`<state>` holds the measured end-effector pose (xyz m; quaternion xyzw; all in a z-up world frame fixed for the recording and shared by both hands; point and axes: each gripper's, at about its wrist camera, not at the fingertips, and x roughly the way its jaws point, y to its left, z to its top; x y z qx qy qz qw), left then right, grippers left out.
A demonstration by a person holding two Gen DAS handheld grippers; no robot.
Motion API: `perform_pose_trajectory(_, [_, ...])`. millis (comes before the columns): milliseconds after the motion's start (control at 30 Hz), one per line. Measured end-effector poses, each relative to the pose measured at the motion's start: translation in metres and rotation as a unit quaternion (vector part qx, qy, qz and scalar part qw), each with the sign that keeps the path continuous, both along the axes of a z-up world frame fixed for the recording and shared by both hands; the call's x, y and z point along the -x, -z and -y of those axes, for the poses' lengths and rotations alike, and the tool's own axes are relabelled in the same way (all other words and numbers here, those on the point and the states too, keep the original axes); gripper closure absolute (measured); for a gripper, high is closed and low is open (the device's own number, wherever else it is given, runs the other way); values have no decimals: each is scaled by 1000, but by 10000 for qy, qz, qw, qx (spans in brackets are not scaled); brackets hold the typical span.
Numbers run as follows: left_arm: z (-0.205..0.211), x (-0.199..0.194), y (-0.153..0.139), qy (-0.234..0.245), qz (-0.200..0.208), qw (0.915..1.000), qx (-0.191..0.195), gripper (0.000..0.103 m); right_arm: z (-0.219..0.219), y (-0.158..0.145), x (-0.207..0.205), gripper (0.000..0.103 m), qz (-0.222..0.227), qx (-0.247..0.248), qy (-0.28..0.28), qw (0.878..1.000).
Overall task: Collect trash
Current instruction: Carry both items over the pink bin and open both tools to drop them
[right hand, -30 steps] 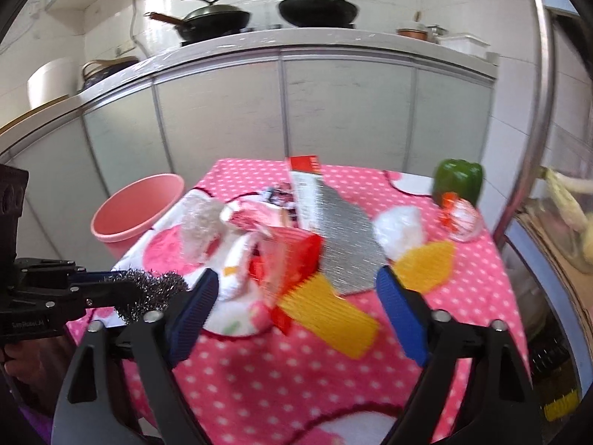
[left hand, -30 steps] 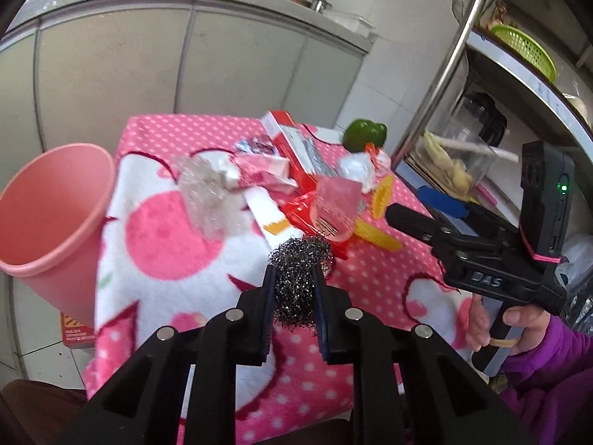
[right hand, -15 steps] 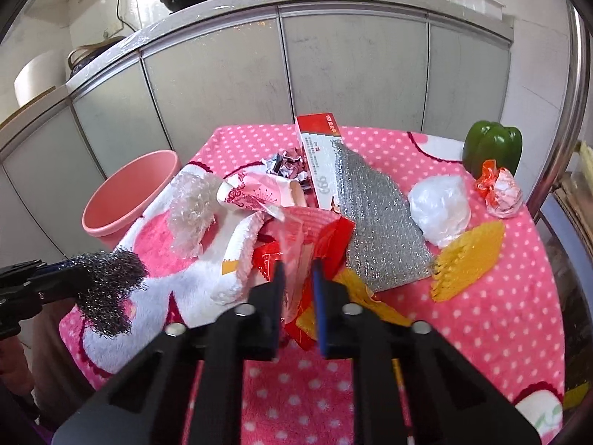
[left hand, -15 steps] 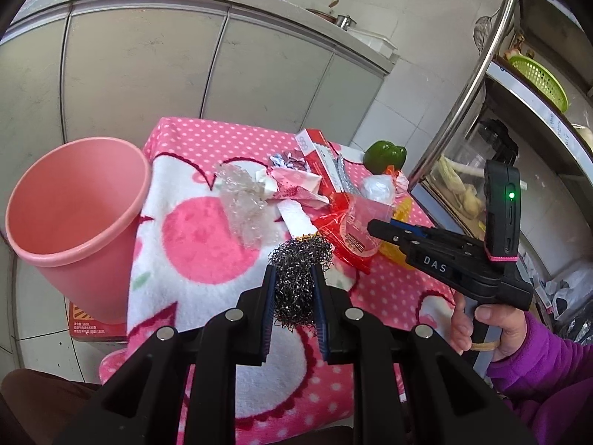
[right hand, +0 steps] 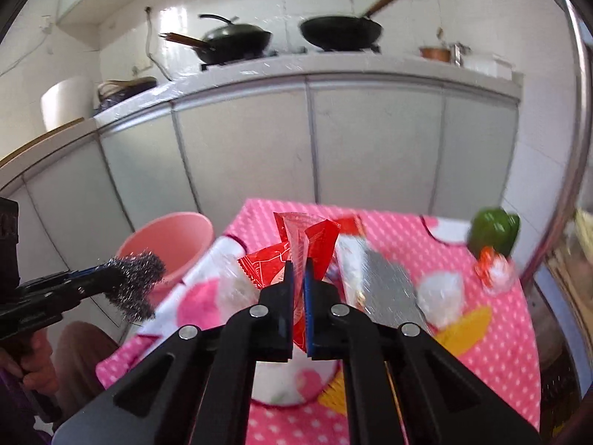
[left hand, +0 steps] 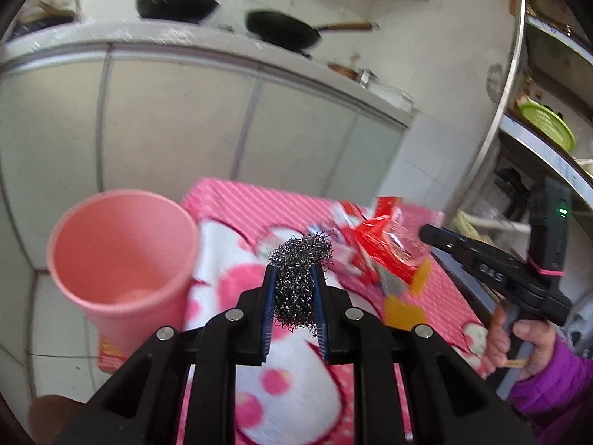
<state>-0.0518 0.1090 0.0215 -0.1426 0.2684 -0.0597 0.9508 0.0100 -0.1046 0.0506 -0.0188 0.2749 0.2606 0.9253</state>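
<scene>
Red wrapper [right hand: 296, 256] crumpled, glossy (steel wool [left hand: 300, 278] grey, tangled).

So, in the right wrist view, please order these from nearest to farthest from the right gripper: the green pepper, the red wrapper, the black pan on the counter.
1. Red wrapper: pinched in the right gripper.
2. Green pepper: far right corner of the pink table.
3. Black pan: on the counter behind the table.

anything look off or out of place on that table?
Yes: a whole green bell pepper sits at the pink tablecloth's far right corner among wrappers and a crumpled plastic wad. It looks like fresh food, not trash.
</scene>
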Motion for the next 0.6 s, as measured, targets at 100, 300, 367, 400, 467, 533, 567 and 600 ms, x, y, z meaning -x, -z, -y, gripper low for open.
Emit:
perform_pose_trajectory(100, [-20,4,-6,-531,160,9984,-128,85,-25,-8,-1,98,124,3,-282,9995])
perform_pose_trajectory(300, [-63,0,-6,-1298,165,9914,-38,85,-94,-15,-5,98,232,49,-964,9951])
perform_pose_trajectory(367, [-75,-4,-2,-1494,100,9887,-93,85,-115,-14,-8,98,197,62,-1132,9934])
perform_pose_trajectory(400, [-80,-8,2,-1594,46,9871,-138,85,-125,-12,-10,98,166,64,-1191,9927])
perform_pose_trajectory(467, [-91,-16,13,-1795,-92,9835,-199,85,-148,-6,-16,98,8,54,-1355,9908])
perform_pose_trajectory(533, [-99,-25,26,-1956,-277,9799,-258,85,-171,3,-23,98,-138,86,-1480,9889])
perform_pose_trajectory(567, [-104,-28,32,-2010,-356,9786,-269,85,-179,8,-26,98,-198,110,-1520,9881])
perform_pose_trajectory(600, [-107,-30,37,-2063,-423,9772,-275,85,-188,12,-30,98,-269,137,-1554,9874])
